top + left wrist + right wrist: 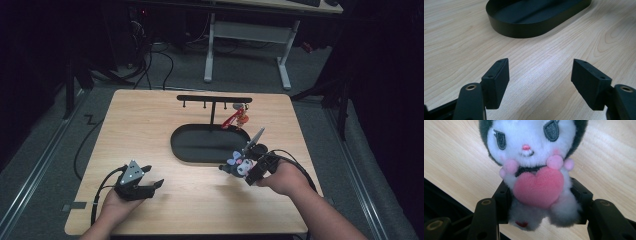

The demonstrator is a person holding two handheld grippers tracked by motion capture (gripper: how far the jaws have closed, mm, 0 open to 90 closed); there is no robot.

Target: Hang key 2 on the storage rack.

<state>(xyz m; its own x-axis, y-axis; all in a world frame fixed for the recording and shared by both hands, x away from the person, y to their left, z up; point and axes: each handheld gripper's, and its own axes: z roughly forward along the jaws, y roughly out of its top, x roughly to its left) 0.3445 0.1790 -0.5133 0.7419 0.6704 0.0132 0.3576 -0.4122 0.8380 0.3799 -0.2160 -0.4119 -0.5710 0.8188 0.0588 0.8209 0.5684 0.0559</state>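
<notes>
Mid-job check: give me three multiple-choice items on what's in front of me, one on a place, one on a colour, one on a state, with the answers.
1. Where does the red charm hang?
A. On the black rack behind the tray
B. In the left tool
C. On the table's front edge

2. What colour is the heart on the plush toy?
A. Blue
B. Pink
C. Green

3. What is the state of the right tool?
A. Open and empty
B. Lying in the black tray
C. Closed on the plush toy

Answers: 1 A, the high view shows it dangling from the rack's right end. 2 B, the right gripper view shows a pink heart. 3 C, its jaws squeeze the toy's body from both sides.
</notes>
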